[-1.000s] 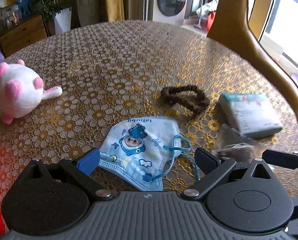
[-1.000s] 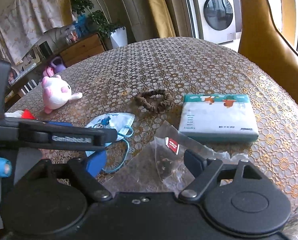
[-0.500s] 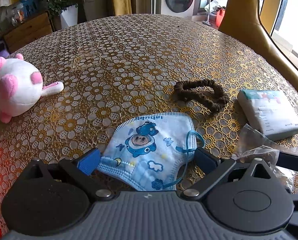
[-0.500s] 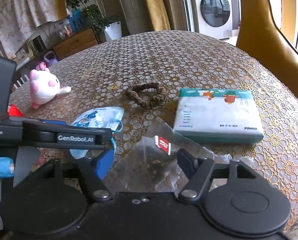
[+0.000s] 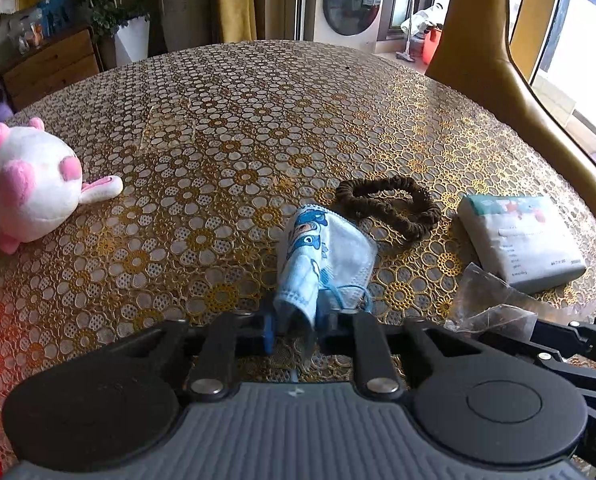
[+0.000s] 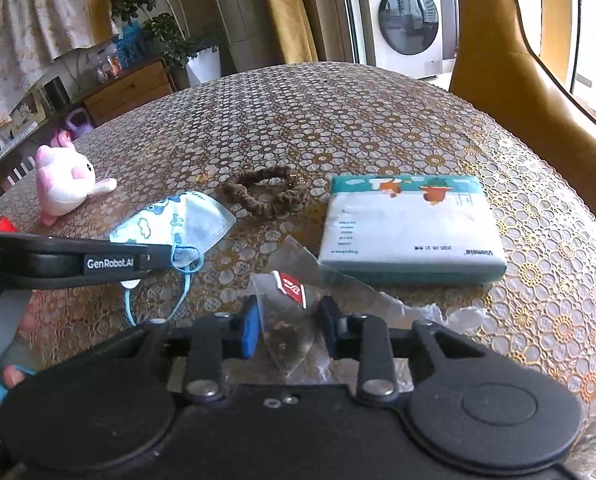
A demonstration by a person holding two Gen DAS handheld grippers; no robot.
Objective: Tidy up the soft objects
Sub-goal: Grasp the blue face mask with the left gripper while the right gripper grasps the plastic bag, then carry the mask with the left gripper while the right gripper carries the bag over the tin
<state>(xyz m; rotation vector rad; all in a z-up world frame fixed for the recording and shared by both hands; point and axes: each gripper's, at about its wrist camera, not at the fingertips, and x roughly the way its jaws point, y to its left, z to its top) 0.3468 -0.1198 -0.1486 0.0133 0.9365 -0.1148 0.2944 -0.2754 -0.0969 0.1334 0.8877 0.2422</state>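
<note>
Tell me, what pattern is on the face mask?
Light blue with cartoon characters, on the face mask; clearest in the left wrist view.

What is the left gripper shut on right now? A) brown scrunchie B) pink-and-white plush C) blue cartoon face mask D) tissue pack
C: the left gripper has its jaws pinched on the near edge of the face mask, which is bunched up, with its far part resting on the table.
</note>
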